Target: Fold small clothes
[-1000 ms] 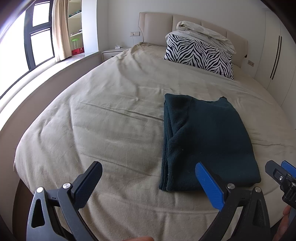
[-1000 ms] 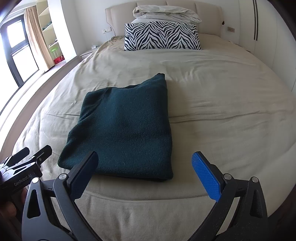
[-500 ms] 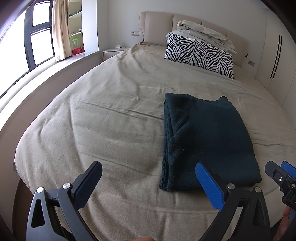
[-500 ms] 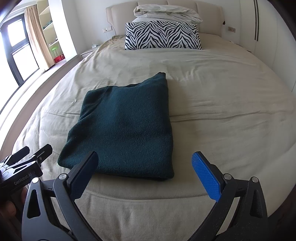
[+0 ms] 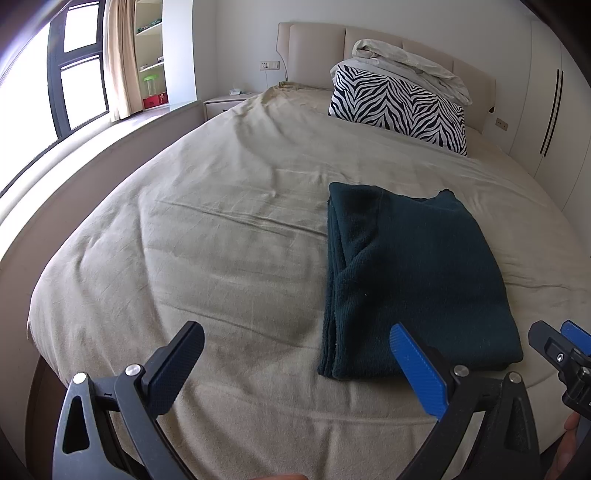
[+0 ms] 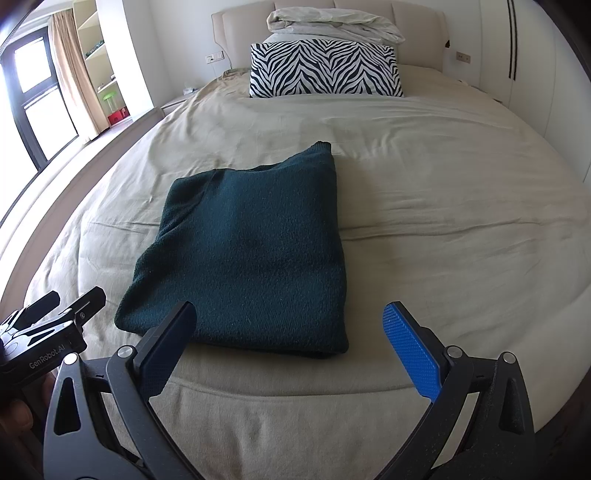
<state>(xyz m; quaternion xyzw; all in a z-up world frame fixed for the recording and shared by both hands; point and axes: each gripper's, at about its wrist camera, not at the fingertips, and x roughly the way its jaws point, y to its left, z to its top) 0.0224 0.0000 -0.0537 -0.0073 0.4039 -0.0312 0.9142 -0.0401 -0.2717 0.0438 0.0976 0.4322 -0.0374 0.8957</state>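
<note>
A dark green knitted garment [image 5: 417, 280] lies folded into a neat rectangle on the beige bed [image 5: 221, 236]; it also shows in the right wrist view [image 6: 251, 254]. My left gripper [image 5: 295, 347] is open and empty, held above the bed's near edge, to the left of the garment's near corner. My right gripper [image 6: 288, 328] is open and empty, held just in front of the garment's near edge. Each gripper shows at the edge of the other's view: the right one [image 5: 565, 354], the left one [image 6: 48, 325].
A zebra-striped pillow [image 6: 325, 70] with a folded pale blanket [image 6: 332, 26] on top leans against the headboard. A nightstand [image 5: 229, 103], shelves and a window stand to the left. White wardrobe doors [image 5: 554, 96] line the right wall.
Almost nothing has moved. Both grippers stay open near the bed's front edge, with only a slight drift of the views.
</note>
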